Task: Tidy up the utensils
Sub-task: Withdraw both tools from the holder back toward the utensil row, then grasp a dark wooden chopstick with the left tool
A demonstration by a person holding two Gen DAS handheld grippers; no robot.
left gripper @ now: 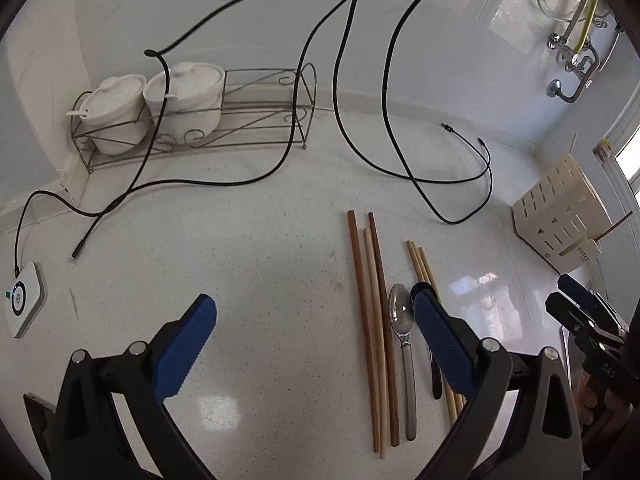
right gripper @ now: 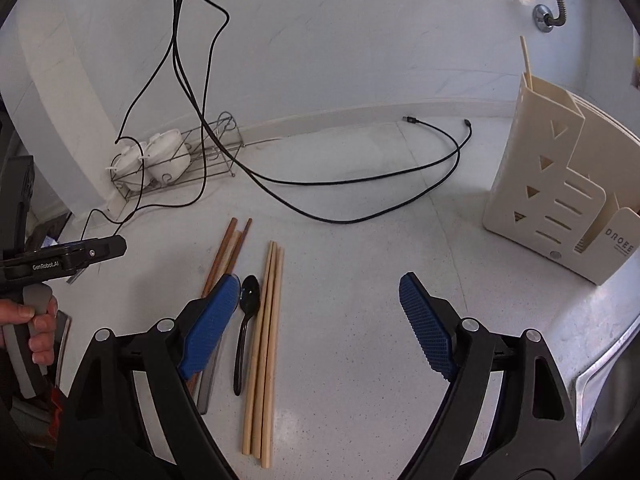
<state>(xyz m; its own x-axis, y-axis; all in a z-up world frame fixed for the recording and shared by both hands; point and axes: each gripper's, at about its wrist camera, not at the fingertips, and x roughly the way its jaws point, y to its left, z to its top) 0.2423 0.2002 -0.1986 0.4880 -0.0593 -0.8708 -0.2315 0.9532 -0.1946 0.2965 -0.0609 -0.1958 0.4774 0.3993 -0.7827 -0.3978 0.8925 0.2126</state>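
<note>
Utensils lie side by side on the white counter [left gripper: 260,280]: three brown chopsticks [left gripper: 370,320], a metal spoon [left gripper: 402,314], a black spoon [right gripper: 249,300] and three pale chopsticks [right gripper: 266,340]. My left gripper [left gripper: 314,300] hangs open above the counter; the brown chopsticks and metal spoon lie below, just inside its right finger. My right gripper [right gripper: 320,280] is open too, with the black spoon and pale chopsticks beneath it near its left finger. A cream slotted utensil holder [right gripper: 556,200] stands to the right with a pale chopstick [right gripper: 526,60] upright in it.
A wire rack [left gripper: 240,128] with two white lidded pots [left gripper: 188,96] stands against the back wall. Black cables [left gripper: 420,184] trail across the counter. A small white device [left gripper: 22,300] lies at the far left. A steel sink edge [right gripper: 600,368] is at the right.
</note>
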